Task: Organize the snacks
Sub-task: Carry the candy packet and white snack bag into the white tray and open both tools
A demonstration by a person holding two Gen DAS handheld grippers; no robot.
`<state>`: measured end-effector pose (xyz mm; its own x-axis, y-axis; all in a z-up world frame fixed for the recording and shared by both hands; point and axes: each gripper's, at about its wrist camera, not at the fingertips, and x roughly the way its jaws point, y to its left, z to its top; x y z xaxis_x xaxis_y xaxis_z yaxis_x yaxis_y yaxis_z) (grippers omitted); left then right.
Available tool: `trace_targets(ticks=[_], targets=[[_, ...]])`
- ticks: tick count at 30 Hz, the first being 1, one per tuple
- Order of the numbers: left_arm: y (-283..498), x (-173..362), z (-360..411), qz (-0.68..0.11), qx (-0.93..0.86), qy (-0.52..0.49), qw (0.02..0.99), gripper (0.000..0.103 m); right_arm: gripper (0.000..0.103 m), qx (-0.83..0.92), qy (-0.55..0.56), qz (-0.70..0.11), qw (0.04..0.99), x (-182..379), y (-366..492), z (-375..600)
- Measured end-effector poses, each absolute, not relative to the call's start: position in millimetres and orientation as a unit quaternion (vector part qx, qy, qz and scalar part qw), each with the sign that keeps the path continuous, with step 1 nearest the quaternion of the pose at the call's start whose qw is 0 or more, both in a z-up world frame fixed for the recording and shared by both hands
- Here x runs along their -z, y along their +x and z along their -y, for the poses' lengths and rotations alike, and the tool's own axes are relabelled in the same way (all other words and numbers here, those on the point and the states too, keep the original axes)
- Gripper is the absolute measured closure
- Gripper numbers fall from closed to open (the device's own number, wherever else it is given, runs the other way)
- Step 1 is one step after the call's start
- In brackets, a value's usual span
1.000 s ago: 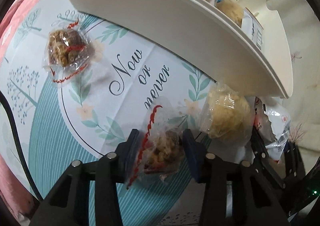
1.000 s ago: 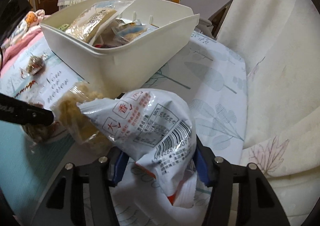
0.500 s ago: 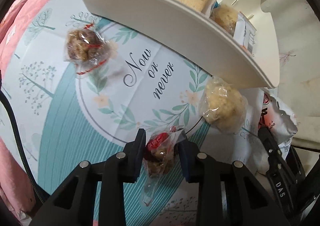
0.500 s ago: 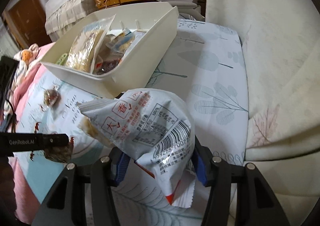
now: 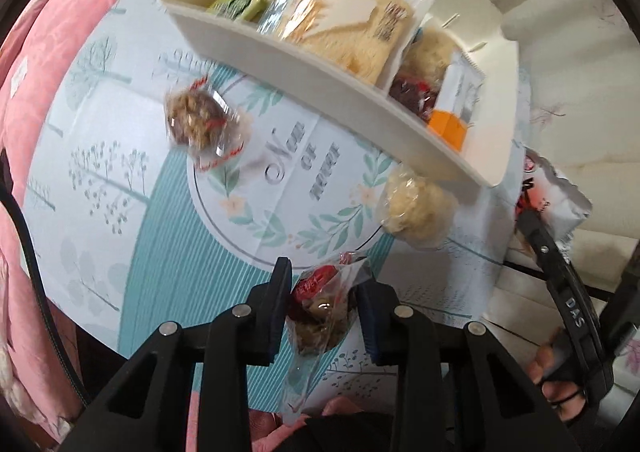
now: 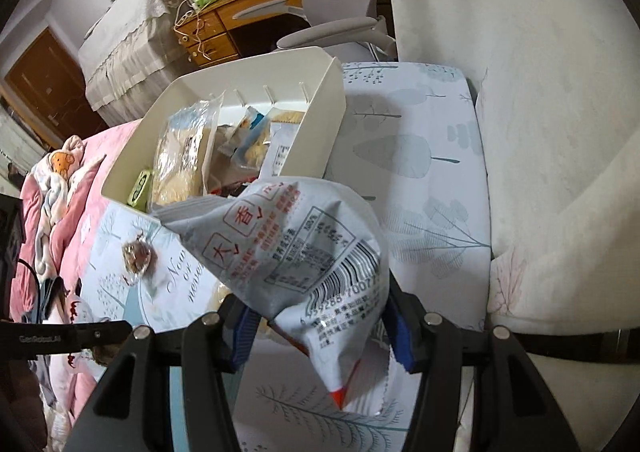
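**Mia:** What could go wrong?

**Ben:** The left gripper point(image 5: 322, 310) pinches only the thin wrap of the little nut snack point(image 5: 320, 312), up above the surface point(image 5: 120, 212). It could slip out. Those fingers just closed in tighter on it.

**Mia:** And the other one?

**Ben:** The right gripper point(image 6: 318, 322) squeezes the puffy white chip bag point(image 6: 304, 252), fingers partly apart. It could catch on the wall of the white bin point(image 6: 320, 124) and spill the snacks inside.

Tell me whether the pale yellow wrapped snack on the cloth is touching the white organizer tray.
Cannot tell. In the left wrist view the pale yellow snack sits right at the white tray's lower wall, its top edge overlapping the rim line, so neither contact nor a gap shows plainly.
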<state>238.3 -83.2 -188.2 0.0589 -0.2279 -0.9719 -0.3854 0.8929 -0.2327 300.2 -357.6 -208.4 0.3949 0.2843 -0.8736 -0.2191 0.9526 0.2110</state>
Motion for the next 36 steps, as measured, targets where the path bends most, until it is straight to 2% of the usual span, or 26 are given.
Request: trace_targets(ticks=[8, 26, 28, 29, 30, 36], targets=[[280.2, 143.6, 89.9, -0.669, -0.02, -0.191, 0.718, 0.073, 0.048, -0.163, 0.082, -0.543, 0.82, 189.7, 324.0, 352.7], [353.5, 108.9, 87.1, -0.612, 0.014, -0.161, 0.774, 0.073, 0.046, -0.214, 0.195, -0.553, 0.782, 171.5, 357.4, 318.2], [359.3, 103.8, 81.7, -0.6, 0.014, -0.172, 0.781, 0.065, 0.044, -0.203, 0.2, -0.554, 0.782, 172.0, 358.3, 316.7], [361.4, 102.7, 80.0, -0.598, 0.011, -0.17, 0.783, 0.056, 0.039, -0.192, 0.197, -0.56, 0.781, 173.8, 358.7, 315.6], [362.9, 101.8, 78.5, -0.597, 0.01, -0.166, 0.785, 0.054, 0.034, -0.183, 0.195, -0.566, 0.78, 175.7, 358.9, 316.1], [359.0, 108.6, 72.0, -0.606, 0.028, -0.159, 0.779, 0.048, 0.031, -0.147, 0.227, -0.582, 0.767, 185.0, 351.8, 330.0]])
